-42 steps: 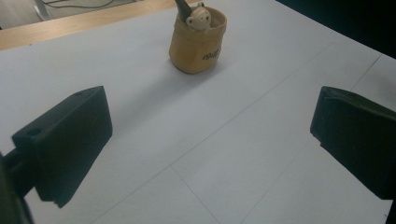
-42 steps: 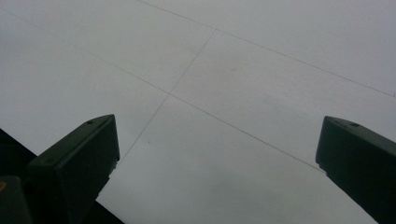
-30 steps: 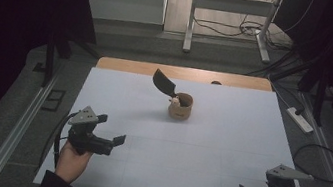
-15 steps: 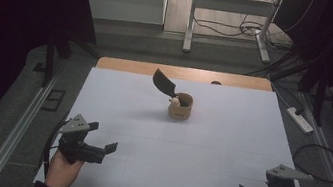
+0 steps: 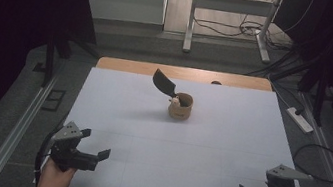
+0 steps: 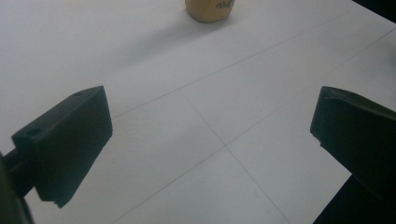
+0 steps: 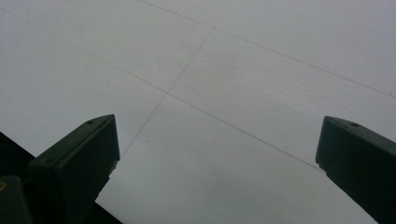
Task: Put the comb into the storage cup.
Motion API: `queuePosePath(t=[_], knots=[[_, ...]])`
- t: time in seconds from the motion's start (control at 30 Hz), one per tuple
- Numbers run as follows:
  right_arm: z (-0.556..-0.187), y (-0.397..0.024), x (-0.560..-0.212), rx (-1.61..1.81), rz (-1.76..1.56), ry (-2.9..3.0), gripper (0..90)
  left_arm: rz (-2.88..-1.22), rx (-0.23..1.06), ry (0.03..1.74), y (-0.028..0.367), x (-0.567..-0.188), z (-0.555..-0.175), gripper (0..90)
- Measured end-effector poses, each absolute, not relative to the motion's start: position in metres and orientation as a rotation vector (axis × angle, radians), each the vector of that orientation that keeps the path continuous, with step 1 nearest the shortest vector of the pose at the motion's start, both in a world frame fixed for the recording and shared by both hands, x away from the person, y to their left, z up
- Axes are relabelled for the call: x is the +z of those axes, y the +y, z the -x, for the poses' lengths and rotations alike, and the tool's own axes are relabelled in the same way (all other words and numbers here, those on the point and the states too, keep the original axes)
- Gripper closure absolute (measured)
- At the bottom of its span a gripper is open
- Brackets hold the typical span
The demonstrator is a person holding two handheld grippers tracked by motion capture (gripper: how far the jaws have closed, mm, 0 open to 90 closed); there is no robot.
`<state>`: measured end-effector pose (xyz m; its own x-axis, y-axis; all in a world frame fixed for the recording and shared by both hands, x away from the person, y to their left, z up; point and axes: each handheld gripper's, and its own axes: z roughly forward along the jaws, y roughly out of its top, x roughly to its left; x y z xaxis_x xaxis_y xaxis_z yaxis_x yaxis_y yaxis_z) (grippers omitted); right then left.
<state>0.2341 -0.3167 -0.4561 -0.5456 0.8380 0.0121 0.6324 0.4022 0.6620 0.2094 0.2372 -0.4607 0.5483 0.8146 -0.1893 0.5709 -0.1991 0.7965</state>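
Observation:
A small tan cup (image 5: 180, 107) stands upright on the white sheet (image 5: 197, 144), a little beyond its middle. A black scoop-shaped utensil (image 5: 163, 83) leans out of the cup toward the far left. Something pale sits inside at the rim. My left gripper (image 5: 94, 144) hovers at the near left corner, open, with nothing between its jaws. In the left gripper view the cup (image 6: 208, 9) is far ahead of the left gripper (image 6: 210, 135). My right gripper (image 5: 253, 186) is at the near right corner. It is open over bare sheet, as the right gripper (image 7: 217, 154) view confirms.
The white sheet covers most of a wooden table, whose far edge (image 5: 183, 73) shows bare. A power strip (image 5: 301, 120) and a looped cable (image 5: 321, 163) lie on the floor to the right. A metal rail (image 5: 17, 130) runs along the left side.
My left gripper has drawn back toward the near edge of the sheet, staying open. The right gripper and the cup have not moved.

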Motion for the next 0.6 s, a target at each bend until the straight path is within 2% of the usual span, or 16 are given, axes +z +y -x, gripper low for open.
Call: queuePosePath(t=[0.6], knots=[[-0.234,-0.317,-0.456,0.889,-1.283,2.332,0.0,-1.891,0.351,1.195,0.249,-0.467,-0.188,0.0]])
